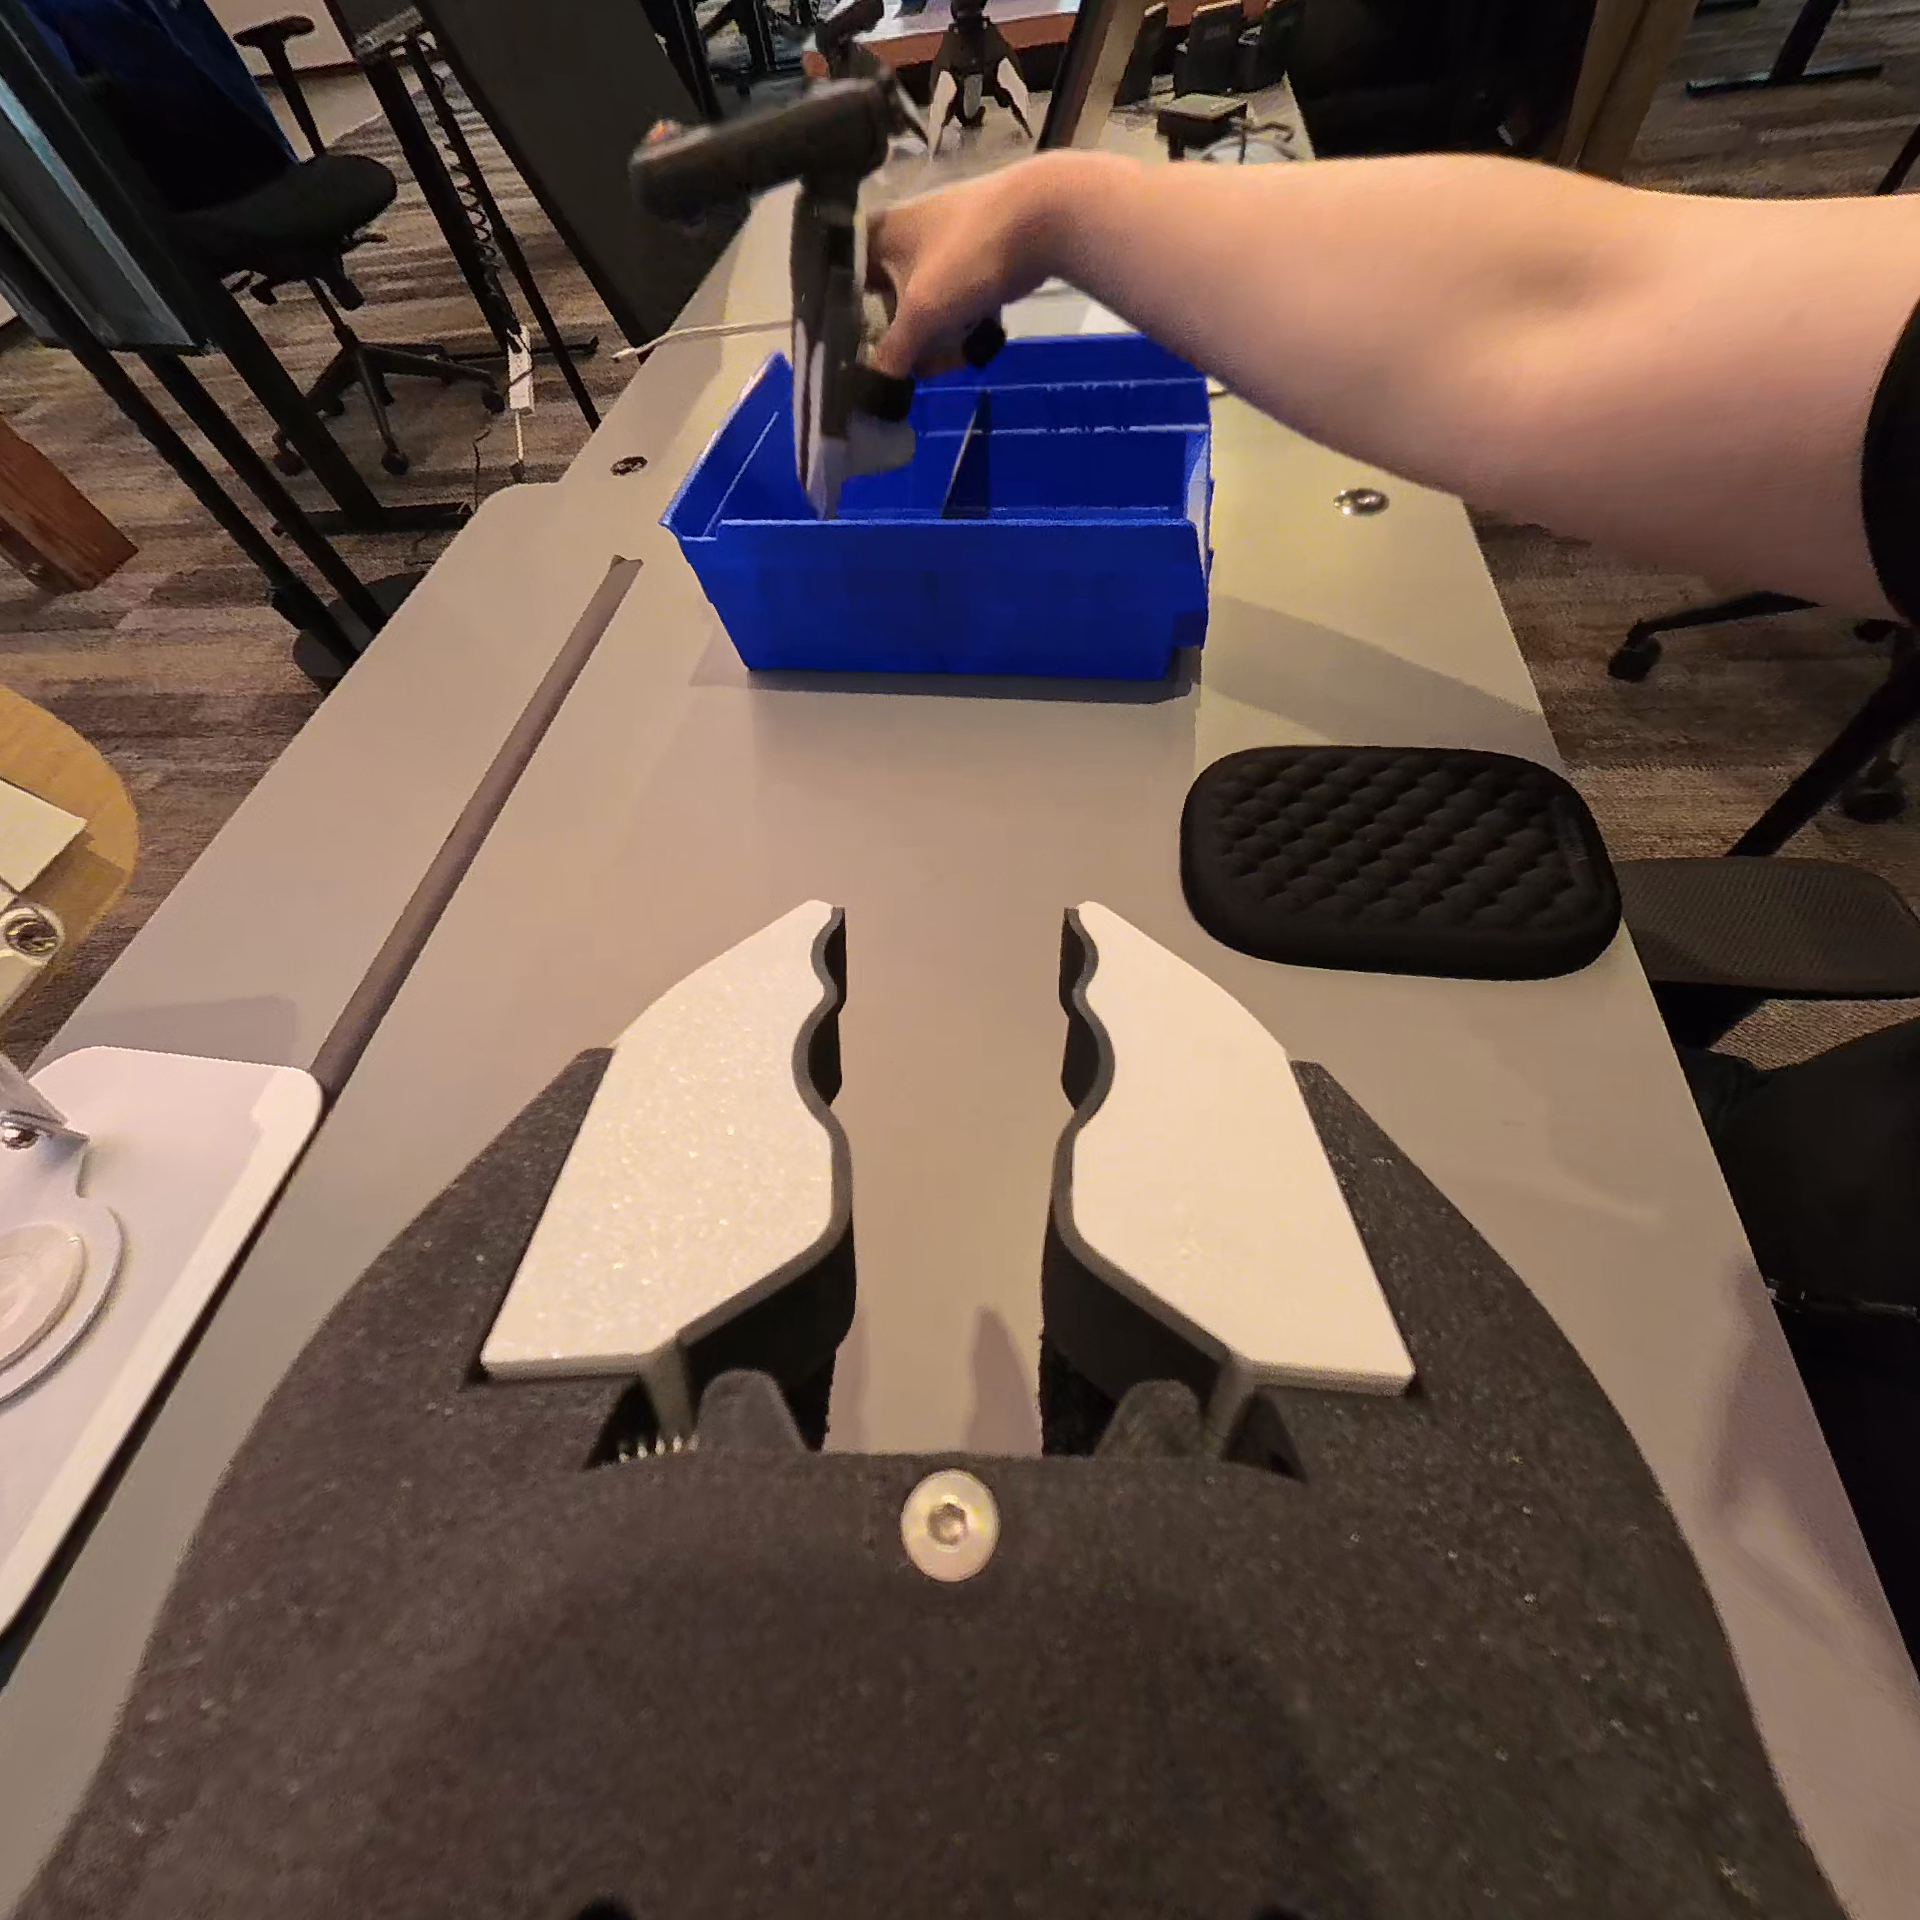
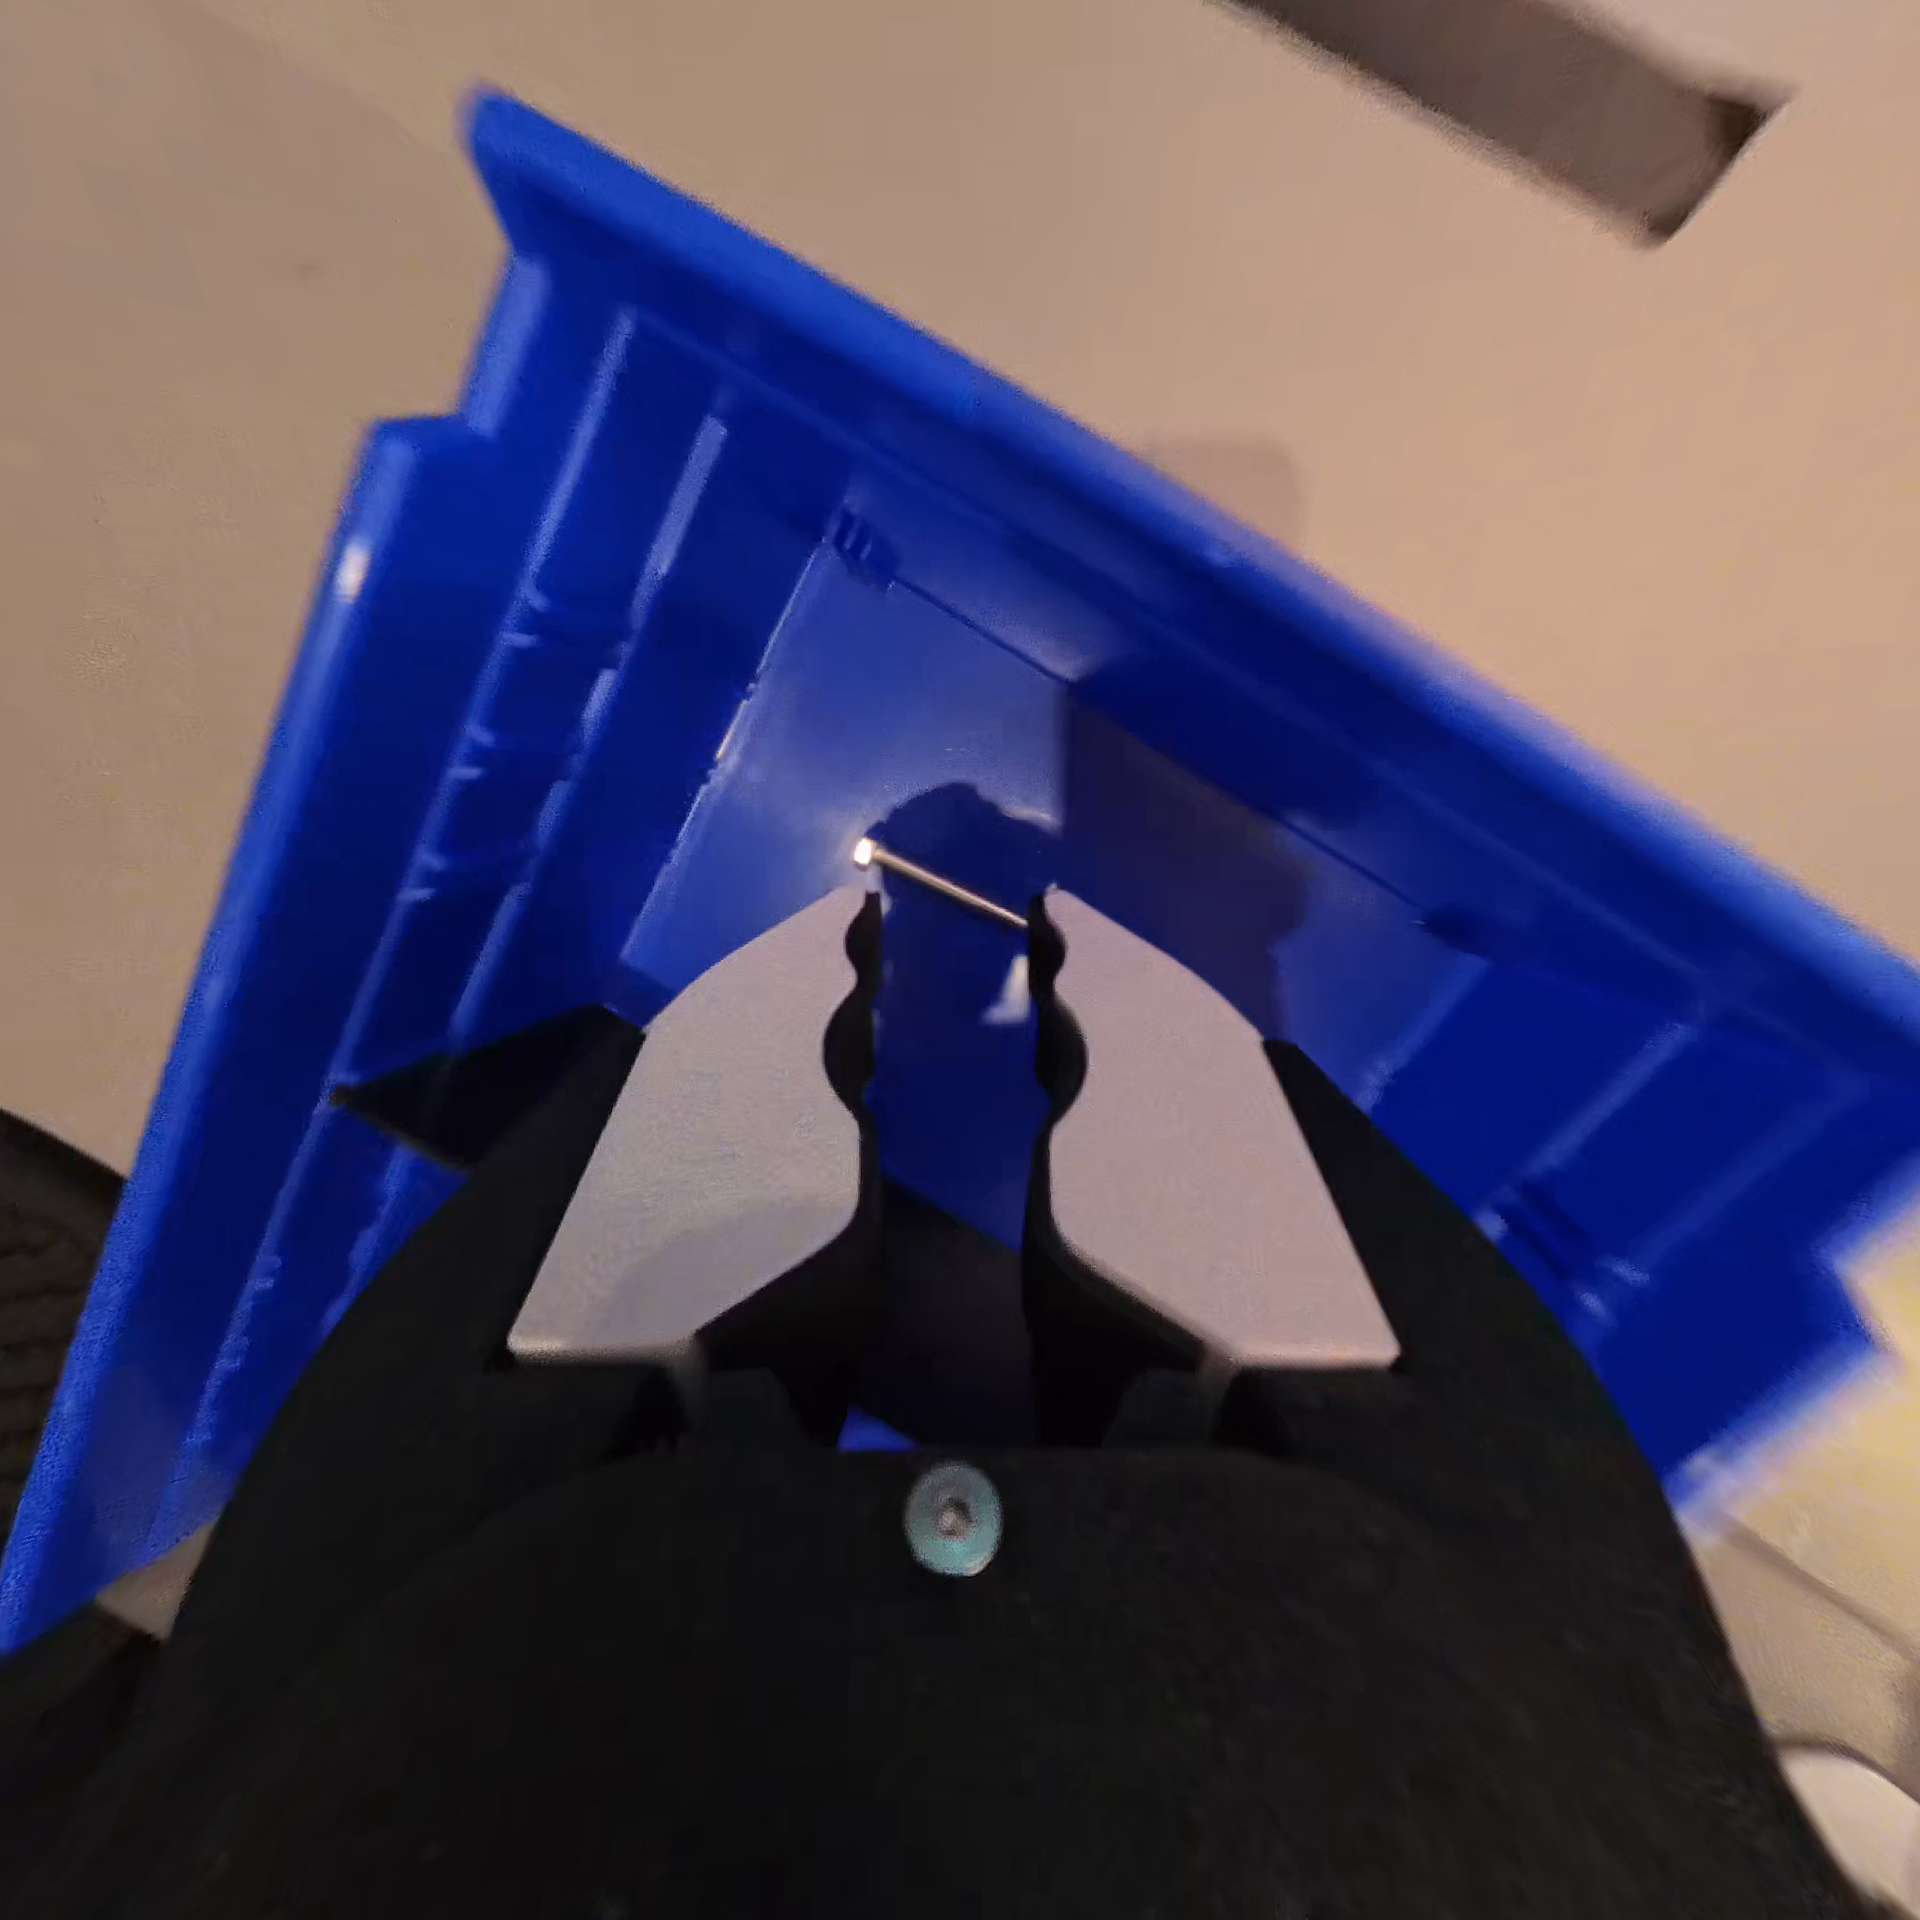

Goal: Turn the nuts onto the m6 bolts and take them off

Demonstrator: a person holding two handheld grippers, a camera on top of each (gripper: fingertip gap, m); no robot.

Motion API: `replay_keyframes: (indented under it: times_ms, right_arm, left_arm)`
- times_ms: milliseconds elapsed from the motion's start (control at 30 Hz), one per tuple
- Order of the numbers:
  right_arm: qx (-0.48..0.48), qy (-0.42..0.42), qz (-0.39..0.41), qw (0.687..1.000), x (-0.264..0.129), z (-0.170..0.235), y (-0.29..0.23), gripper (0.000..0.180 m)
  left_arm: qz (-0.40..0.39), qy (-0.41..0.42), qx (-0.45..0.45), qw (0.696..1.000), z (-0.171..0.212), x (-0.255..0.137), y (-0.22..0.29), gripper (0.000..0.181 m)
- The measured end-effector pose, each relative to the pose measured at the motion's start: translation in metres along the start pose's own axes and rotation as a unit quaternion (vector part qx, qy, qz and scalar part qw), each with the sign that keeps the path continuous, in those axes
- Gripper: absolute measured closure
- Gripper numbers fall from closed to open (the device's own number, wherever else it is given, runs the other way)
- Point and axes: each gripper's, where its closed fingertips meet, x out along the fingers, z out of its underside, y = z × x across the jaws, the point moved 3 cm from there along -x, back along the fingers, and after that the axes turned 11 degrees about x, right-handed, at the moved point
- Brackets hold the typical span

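A blue divided bin (image 1: 956, 592) stands on the grey table (image 1: 935, 810). A hand holds my right gripper (image 1: 826, 483) pointing down into the bin's left compartment. In the right wrist view the right gripper (image 2: 954, 909) is open just above the bin's floor (image 2: 883, 727). A thin shiny bolt (image 2: 940, 886) lies on that floor just past the fingertips, with one end at the right fingertip (image 2: 1039, 920). The bolt is not gripped. My left gripper (image 1: 951, 935) is open and empty over the table, well short of the bin. No nuts are visible.
A black quilted pad (image 1: 1397, 857) lies on the table to the right of my left gripper. A white plate with a metal fitting (image 1: 125, 1174) sits at the left edge. A slot (image 1: 488, 821) runs along the table's left side. Office chairs stand around. Some 45 centimeters of space lies between my two pairs of fingers.
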Motion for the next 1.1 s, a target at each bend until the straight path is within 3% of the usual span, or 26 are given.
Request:
replay_keyframes:
  times_ms: [200, 333, 433, 567, 700, 867, 967, 1100]
  right_arm:
    - [-0.092, 0.158, 0.068, 0.981, -0.121, -0.046, -0.053, 0.158]
    - [-0.166, 0.303, 0.070, 0.936, -0.191, -0.071, -0.155, 0.157]
    - [-0.211, 0.377, 0.041, 0.901, -0.211, -0.071, -0.239, 0.156]
    - [-0.216, 0.408, -0.001, 0.887, -0.195, -0.065, -0.316, 0.157]
    - [-0.199, 0.396, -0.037, 0.896, -0.159, -0.072, -0.352, 0.152]
    - [-0.202, 0.388, -0.079, 0.896, -0.103, -0.075, -0.353, 0.155]
    - [-0.174, 0.360, -0.026, 0.916, -0.083, -0.088, -0.332, 0.157]
    - [-0.178, 0.340, -0.041, 0.923, -0.069, -0.090, -0.331, 0.157]
  left_arm:
    - [-0.028, 0.015, 0.004, 0.999, -0.007, -0.014, -0.008, 0.143]
    - [-0.061, 0.013, 0.006, 0.998, -0.007, -0.025, -0.017, 0.142]
    - [-0.085, 0.010, -0.002, 0.996, -0.004, -0.034, -0.026, 0.143]
    - [-0.120, 0.011, -0.025, 0.992, 0.004, -0.050, -0.039, 0.143]
    - [-0.161, 0.013, -0.056, 0.985, 0.014, -0.064, -0.053, 0.143]
    - [-0.188, 0.056, -0.102, 0.975, 0.010, -0.077, -0.066, 0.145]
    - [-0.190, 0.082, -0.135, 0.969, 0.006, -0.086, -0.067, 0.147]
    - [-0.256, 0.054, -0.129, 0.956, 0.002, -0.130, -0.065, 0.147]
